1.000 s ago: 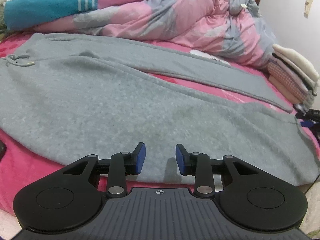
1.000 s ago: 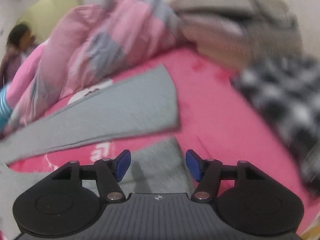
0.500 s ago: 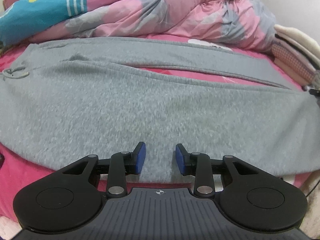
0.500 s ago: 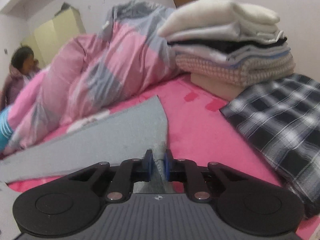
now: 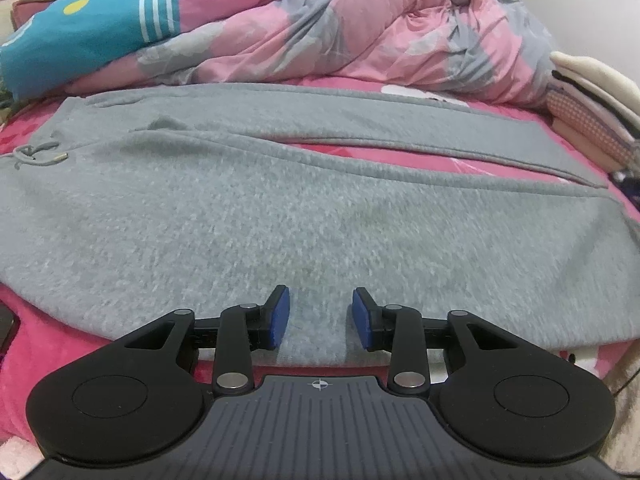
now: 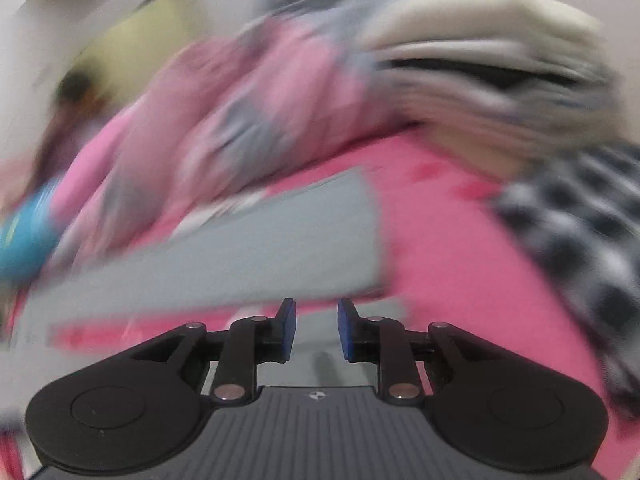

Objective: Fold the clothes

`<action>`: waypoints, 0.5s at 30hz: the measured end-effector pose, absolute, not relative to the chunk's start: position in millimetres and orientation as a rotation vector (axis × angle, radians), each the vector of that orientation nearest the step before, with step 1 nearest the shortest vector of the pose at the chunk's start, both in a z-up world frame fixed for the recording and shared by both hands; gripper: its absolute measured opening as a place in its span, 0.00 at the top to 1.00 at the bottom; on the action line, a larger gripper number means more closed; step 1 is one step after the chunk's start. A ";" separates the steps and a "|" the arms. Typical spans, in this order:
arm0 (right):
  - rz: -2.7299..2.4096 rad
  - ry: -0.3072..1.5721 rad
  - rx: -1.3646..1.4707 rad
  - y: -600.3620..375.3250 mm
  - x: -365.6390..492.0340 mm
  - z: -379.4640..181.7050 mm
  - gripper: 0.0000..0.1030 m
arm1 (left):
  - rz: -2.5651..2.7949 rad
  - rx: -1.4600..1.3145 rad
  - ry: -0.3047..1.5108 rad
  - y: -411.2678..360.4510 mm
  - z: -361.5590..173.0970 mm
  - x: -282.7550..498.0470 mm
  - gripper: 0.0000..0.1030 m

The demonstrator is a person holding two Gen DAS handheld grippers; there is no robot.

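Observation:
Grey sweatpants (image 5: 280,208) lie spread flat on the pink bed sheet (image 5: 36,344), waistband with drawstring at the left, both legs running to the right. My left gripper (image 5: 320,316) is open and empty, low over the near leg's front edge. In the blurred right wrist view the far leg's cuff (image 6: 304,240) lies ahead. My right gripper (image 6: 316,328) is open over the near leg's cuff end (image 6: 320,356), which shows between and below the fingers.
A crumpled pink and grey duvet (image 5: 360,32) and a blue pillow (image 5: 80,28) lie along the back of the bed. A stack of folded clothes (image 6: 480,72) stands at the right, with a black and white plaid garment (image 6: 580,232) in front of it.
My right gripper was shut on the near leg's cuff half a second ago and is now open and moving fast. My left gripper has moved lower and closer to the sweatpants, still open.

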State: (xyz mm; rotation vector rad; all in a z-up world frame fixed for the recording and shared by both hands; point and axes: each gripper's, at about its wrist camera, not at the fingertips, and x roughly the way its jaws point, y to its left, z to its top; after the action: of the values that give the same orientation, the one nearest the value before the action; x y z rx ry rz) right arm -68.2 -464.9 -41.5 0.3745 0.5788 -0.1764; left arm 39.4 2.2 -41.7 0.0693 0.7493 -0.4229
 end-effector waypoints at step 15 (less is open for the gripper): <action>-0.196 0.652 0.088 -392.5 -113.8 -14.1 0.67 | -0.404 0.017 0.748 18.7 -43.2 36.9 0.39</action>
State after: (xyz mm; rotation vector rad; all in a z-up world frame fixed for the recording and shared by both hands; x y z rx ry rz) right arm -113.8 -392.5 -14.1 0.0880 0.6518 -0.1959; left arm 36.9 18.7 -43.2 0.0166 0.7485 -0.4045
